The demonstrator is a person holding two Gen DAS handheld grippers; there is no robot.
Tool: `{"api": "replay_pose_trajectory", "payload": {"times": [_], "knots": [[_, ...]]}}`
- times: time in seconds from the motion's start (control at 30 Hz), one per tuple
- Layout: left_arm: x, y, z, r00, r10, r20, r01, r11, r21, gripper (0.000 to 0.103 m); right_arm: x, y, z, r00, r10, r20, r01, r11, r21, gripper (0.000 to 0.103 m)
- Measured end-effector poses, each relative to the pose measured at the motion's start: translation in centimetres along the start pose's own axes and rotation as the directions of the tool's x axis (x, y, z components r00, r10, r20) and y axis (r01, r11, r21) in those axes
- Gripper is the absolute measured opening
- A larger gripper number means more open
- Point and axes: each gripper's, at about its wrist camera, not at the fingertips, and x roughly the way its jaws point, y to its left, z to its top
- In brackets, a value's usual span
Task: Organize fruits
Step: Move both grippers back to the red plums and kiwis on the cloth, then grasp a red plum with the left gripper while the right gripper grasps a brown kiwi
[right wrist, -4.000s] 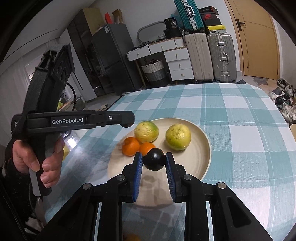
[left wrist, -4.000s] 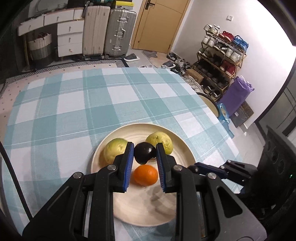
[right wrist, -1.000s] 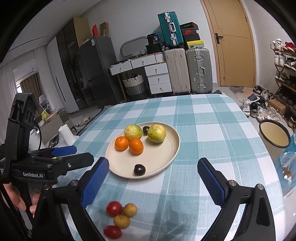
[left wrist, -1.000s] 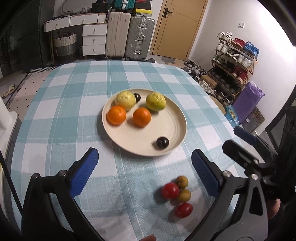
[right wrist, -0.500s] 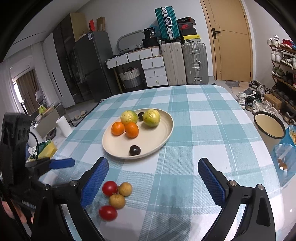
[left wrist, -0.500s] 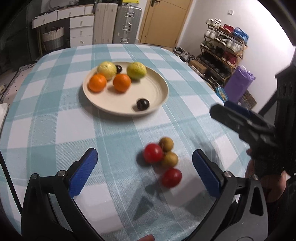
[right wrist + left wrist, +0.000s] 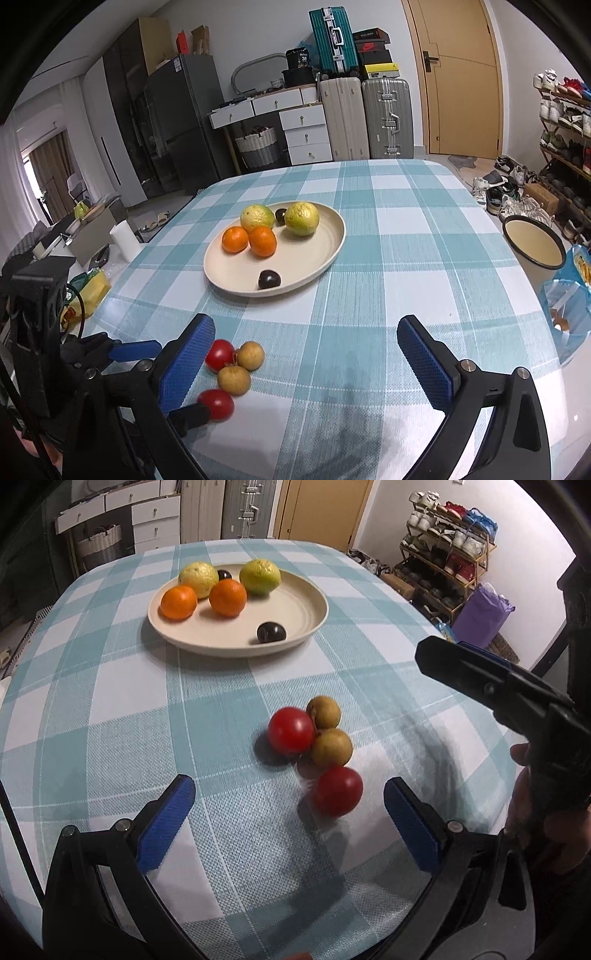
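Note:
A cream plate [image 7: 310, 602] [image 7: 332, 236] holds two oranges [image 7: 227, 597], two yellow-green fruits [image 7: 259, 576] and two dark plums [image 7: 271, 632] [image 7: 269, 279]. On the cloth nearer me lie two red tomatoes [image 7: 291, 730] [image 7: 339, 791] and two brown fruits [image 7: 331, 747] in a cluster, also in the right wrist view [image 7: 233, 378]. My left gripper [image 7: 290, 825] is open and empty, just short of the near tomato. My right gripper [image 7: 308, 363] is open and empty, the cluster by its left finger.
The round table has a teal checked cloth [image 7: 110, 709]. The right gripper's body [image 7: 517, 701] shows at the right of the left wrist view. Suitcases [image 7: 386, 118], drawers, a shoe rack [image 7: 447, 520] and a bin [image 7: 535, 247] stand around.
Both grippers have let go of the plums on the plate, opened wide and drawn back. The left gripper has since moved closer to the tomato cluster.

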Motion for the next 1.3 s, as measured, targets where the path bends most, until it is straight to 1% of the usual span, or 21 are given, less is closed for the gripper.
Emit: {"api": "replay_pose_trajectory", "payload": {"times": [0.2,0.3,0.37,0.4,0.47,0.5,0.57,0.63,0.77,0.8,0.83,0.9,1.0,1.13,1.3], "knots": [[0.6,-0.2,-0.4,1.000,-0.011,-0.004,0.011,1.000,-0.003,0.101,0.3,-0.2,-0.8,1.000,-0.002,-0.020,0.003,1.000,0.014,0.101],[0.4,-0.5,-0.4,0.999,-0.033,0.011,0.033,0.999,0.011,0.096,0.3,-0.3,-1.1,1.000,-0.004,-0.025,0.005,1.000,0.017,0.101],[0.4,-0.7,-0.3,0.998,-0.055,0.012,0.055,0.998,0.016,0.084,0.3,-0.4,-1.1,1.000,-0.006,-0.028,0.006,1.000,0.022,0.101],[0.4,-0.8,-0.3,0.998,-0.062,0.008,0.062,0.998,0.019,0.080,0.3,-0.5,-1.1,1.000,-0.006,-0.029,0.007,1.000,0.024,0.101],[0.7,-0.8,-0.3,0.997,-0.075,-0.007,0.075,0.997,0.015,0.068,0.4,-0.7,-1.2,0.999,-0.005,-0.033,0.005,1.000,0.029,0.101],[0.7,-0.8,-0.3,0.997,-0.082,-0.011,0.082,0.997,0.012,0.065,0.4,-0.7,-1.3,0.999,-0.004,-0.035,0.005,0.999,0.031,0.101],[0.9,-0.7,-0.4,0.994,-0.108,-0.019,0.109,0.994,0.010,0.051,0.6,-0.8,-1.4,0.999,0.001,-0.040,0.001,0.999,0.037,0.101],[1.0,-0.8,-0.4,0.991,-0.133,-0.033,0.133,0.991,0.013,0.043,0.7,-0.9,-1.4,0.999,0.006,-0.045,-0.004,0.999,0.042,0.101],[1.2,-0.9,-0.3,0.983,-0.175,-0.048,0.176,0.984,0.016,0.041,0.9,-0.9,-1.6,0.999,0.016,-0.051,-0.014,0.999,0.045,0.101],[1.2,-0.8,-0.3,0.983,-0.176,-0.049,0.177,0.984,0.016,0.038,1.0,-0.9,-1.6,0.998,0.018,-0.053,-0.016,0.999,0.045,0.101],[1.3,-0.8,-0.2,0.982,-0.181,-0.052,0.182,0.983,0.014,0.027,1.0,-0.9,-1.7,0.998,0.022,-0.055,-0.020,0.999,0.045,0.101],[1.4,-0.5,-0.2,0.977,-0.204,-0.058,0.204,0.979,0.002,0.026,1.1,-0.8,-1.7,0.998,0.027,-0.056,-0.024,0.999,0.041,0.101],[1.3,-0.2,-0.3,0.975,-0.216,-0.056,0.217,0.976,-0.001,0.026,1.1,-0.8,-1.7,0.998,0.027,-0.059,-0.025,0.999,0.035,0.101],[0.6,0.3,-0.1,0.974,-0.221,-0.038,0.221,0.975,-0.006,0.025,1.2,-0.8,-1.7,0.997,0.037,-0.070,-0.034,0.999,0.037,0.101],[-0.4,1.7,0.3,0.977,-0.215,-0.005,0.215,0.976,-0.036,0.026,1.7,-0.4,-2.0,0.992,0.085,-0.092,-0.081,0.996,0.049,0.101]]}}
